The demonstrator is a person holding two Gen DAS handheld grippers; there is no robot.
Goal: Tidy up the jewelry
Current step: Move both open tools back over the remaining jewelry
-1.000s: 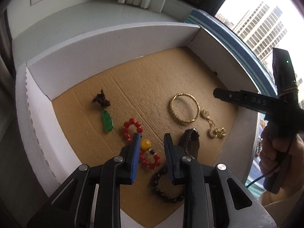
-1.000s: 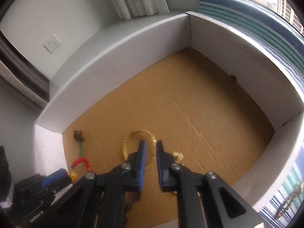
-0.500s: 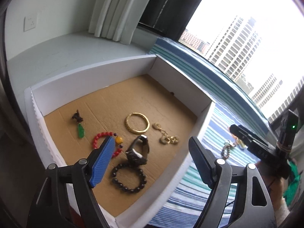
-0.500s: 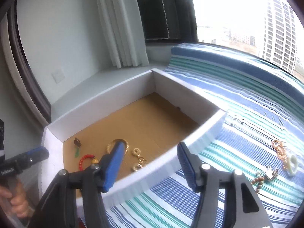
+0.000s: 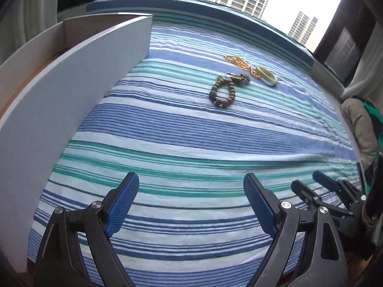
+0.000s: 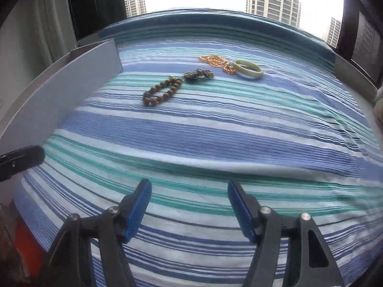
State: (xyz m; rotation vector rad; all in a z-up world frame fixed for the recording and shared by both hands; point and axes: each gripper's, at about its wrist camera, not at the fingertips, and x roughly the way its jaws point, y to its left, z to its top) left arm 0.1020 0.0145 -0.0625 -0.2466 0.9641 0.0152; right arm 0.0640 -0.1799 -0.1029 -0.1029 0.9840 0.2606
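Far left: white box (image 5: 71, 71) w/ its tall wall side-on, so the inside is mostly hidden in both views; can't tell from here what's already in it. Just right of the box wall, the striped cloth (image 5: 191, 138) covers the counter, bare across the near half. Left gripper (image 5: 191, 205) hangs low over the near cloth, jaws spread wide, nothing btwn the blue pads. Far centre, well apart from both tools, sits the leftover cluster: brown bead bracelet (image 5: 222, 93) nearest the box, then a silver-grey clasp/charm piece (image 5: 237, 77) touching its far end, then an orange-gold chain (image 5: 240, 63) behind, and rightmost a pale green bangle (image 5: 267, 76) lying flat, chain touching or passing under it, can't tell which. Right gripper (image 6: 189, 205) also released and empty, hovering over the near stripes, pointed toward the cluster. Judgement: at least four pcs not yet boxed, so the job isn't done; how far along is unclear w/ the box interior hidden. Bead bracelet looks like the easiest next pick, being closest.
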